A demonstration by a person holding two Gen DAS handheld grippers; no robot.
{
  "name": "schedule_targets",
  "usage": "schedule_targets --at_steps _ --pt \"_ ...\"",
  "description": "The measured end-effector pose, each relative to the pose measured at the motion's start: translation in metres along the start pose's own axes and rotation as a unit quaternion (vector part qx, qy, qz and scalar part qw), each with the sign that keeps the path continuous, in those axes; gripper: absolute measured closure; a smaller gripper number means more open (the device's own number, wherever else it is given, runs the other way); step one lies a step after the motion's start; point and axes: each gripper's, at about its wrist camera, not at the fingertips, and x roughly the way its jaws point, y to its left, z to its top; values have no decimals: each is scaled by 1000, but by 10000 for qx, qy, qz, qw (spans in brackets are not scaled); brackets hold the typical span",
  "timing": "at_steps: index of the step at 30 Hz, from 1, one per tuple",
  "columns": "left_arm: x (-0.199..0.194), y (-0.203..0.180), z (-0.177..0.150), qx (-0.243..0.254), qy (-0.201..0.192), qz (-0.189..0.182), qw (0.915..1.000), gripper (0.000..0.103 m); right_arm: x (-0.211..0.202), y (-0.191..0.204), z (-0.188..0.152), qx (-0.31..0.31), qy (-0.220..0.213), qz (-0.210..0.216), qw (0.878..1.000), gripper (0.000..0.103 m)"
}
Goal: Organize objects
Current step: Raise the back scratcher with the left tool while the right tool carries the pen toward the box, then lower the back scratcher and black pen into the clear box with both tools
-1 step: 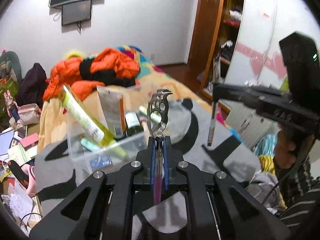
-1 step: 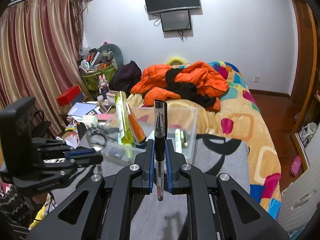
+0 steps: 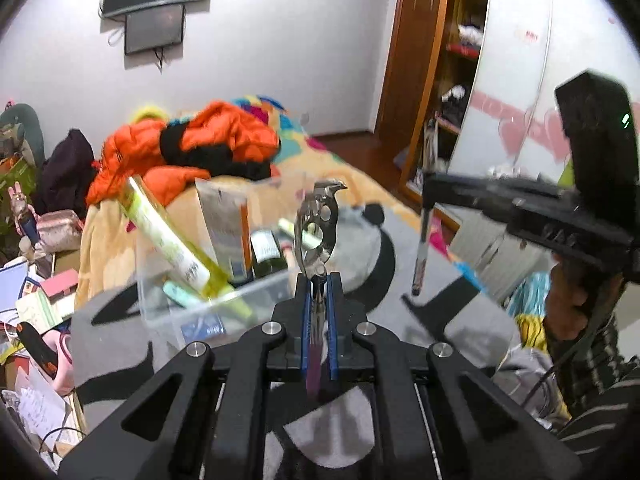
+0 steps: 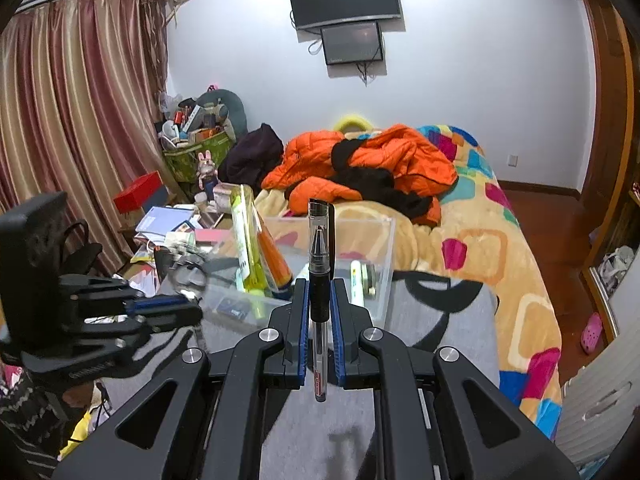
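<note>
Both grippers loaded and raised over the grey panda-patterned blanket (image 4: 440, 304), with the clear plastic bin (image 4: 372, 236) straight ahead of each. Left gripper (image 3: 319, 300) clamped narrow on a metal clipper-like tool (image 3: 318, 232) — long axis upright, perforated head above the blue pads, purple handle end hanging below. Right gripper (image 4: 319, 304) likewise closed tight on a capped pen (image 4: 319, 264), held vertical, cap up, tip poking out beneath the fingers. From the left wrist view, bin just ahead and slightly to the left, its near wall roughly level with the fingertips; from the right wrist view, bin directly ahead with its open top beyond the pen's cap. Hard to say which hand is nearer, though the left looks marginally closer to the rim. Bin already crowded on its left side: a yellow-green tube (image 3: 172, 248) leaning diagonally, a white-and-orange tube (image 3: 226, 232), a dark bottle (image 3: 266, 254) — freer room toward the right half, where only small things lie flat. Likely next: forward and over the near wall, then release; worth tilting each long item so that it clears the leaning tubes. Two grippers side by side, near but apart, so little lateral room for both at once.
</note>
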Motion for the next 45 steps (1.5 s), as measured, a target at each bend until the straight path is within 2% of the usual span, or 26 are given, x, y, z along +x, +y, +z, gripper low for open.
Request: schedule_targets --at_steps 6,12,21,28,36,45 --pt "-14 6 25 -133 -470 -31 9988 97 -6 0 12 -42 -197 -6 9998 94" --pt "-20 13 51 -237 -727 -91 9970 97 -7 1 27 -110 -369 -6 9993 94" --pt "-18 25 82 -327 -984 115 9945 97 3 -1 44 -154 -529 26 9985 94" --pt "16 28 91 -420 -975 143 9942 97 23 -5 52 -215 -508 -161 9983 94" --pt "57 37 71 -750 -571 -130 9955 97 60 -7 48 -421 -116 -430 9981 94" --pt "63 62 52 -1105 -332 -71 9933 97 95 -7 36 -526 303 -543 9967 94"
